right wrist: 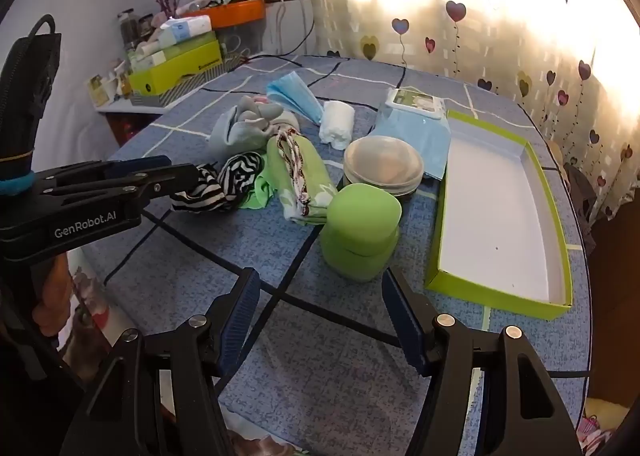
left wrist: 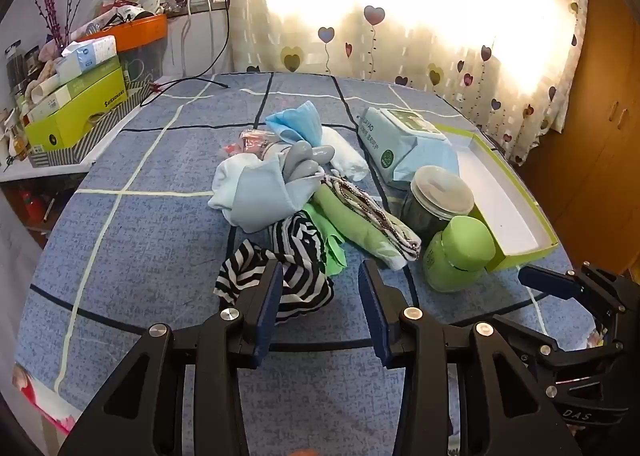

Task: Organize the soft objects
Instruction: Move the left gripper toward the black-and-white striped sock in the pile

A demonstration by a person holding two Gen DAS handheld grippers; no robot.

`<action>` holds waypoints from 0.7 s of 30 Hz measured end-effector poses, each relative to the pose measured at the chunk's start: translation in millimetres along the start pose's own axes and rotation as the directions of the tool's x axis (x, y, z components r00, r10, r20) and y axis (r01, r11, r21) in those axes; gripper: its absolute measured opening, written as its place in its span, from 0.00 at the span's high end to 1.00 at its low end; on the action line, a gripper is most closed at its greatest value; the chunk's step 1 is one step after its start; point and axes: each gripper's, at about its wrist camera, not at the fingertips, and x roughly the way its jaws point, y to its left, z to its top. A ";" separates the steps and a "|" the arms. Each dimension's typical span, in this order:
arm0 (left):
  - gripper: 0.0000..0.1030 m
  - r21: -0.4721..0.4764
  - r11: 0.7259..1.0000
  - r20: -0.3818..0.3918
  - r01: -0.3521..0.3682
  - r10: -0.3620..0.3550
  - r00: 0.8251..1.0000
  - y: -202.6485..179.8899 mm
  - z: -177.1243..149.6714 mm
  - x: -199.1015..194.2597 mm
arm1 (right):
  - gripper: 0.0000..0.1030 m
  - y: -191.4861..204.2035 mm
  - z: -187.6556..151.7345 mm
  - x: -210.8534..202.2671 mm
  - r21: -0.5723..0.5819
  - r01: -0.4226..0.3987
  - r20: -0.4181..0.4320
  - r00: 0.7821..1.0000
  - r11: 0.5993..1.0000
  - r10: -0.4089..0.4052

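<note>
Left gripper [left wrist: 320,288] tilts down over the blue grid-patterned tablecloth [left wrist: 152,240], jaws apart, nothing clamped. The crumpled black-and-white striped cloth [left wrist: 280,268] lies right at its fingertips; the left finger overlaps the cloth's edge, real contact unclear. Just beyond the tips: bright green fabric scrap [left wrist: 330,244], then the rolled pale green floral cloth with brown-white trim [left wrist: 368,224]. Further ahead, light blue folded cloth [left wrist: 252,196] and blue pleated face mask [left wrist: 296,122].

Right gripper [right wrist: 320,296] spread wide, empty, pointing down at the tablecloth. The green square-lidded plastic jar [right wrist: 360,232] stands just ahead of its tips, slightly right of the gap. Behind the jar, the clear-lidded round container [right wrist: 384,166]. Right of the jaws, the open lime-green cardboard box with white inside [right wrist: 500,216], nothing in it. Left of the jaws, the left gripper is seen side-on, tips at the striped cloth.
</note>
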 end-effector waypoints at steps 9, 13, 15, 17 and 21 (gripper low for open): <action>0.61 -0.018 1.000 -0.015 0.009 -0.010 1.000 6.7 -4.9 2.8 | 0.38 0.6 1.1 -1.2 0.013 -0.020 0.004 1.000 1.000 0.020; 0.61 -0.012 1.000 -0.022 0.000 0.000 1.000 5.7 -5.9 4.9 | 0.38 2.5 0.9 0.1 0.023 -0.028 0.016 1.000 0.999 0.027; 0.61 -0.001 1.000 -0.027 -0.001 0.001 1.000 3.2 -6.1 2.8 | 0.38 -0.8 1.3 -2.6 0.026 -0.036 0.022 0.999 0.999 0.036; 0.61 0.006 1.000 -0.029 -0.009 0.009 1.000 2.2 -6.9 2.6 | 0.38 -0.8 1.5 -3.5 0.031 -0.040 0.029 0.999 0.999 0.039; 0.61 0.014 1.000 -0.028 -0.017 0.018 0.999 1.3 -6.9 1.7 | 0.38 -0.1 2.4 -4.5 0.029 -0.048 0.036 0.998 0.998 0.047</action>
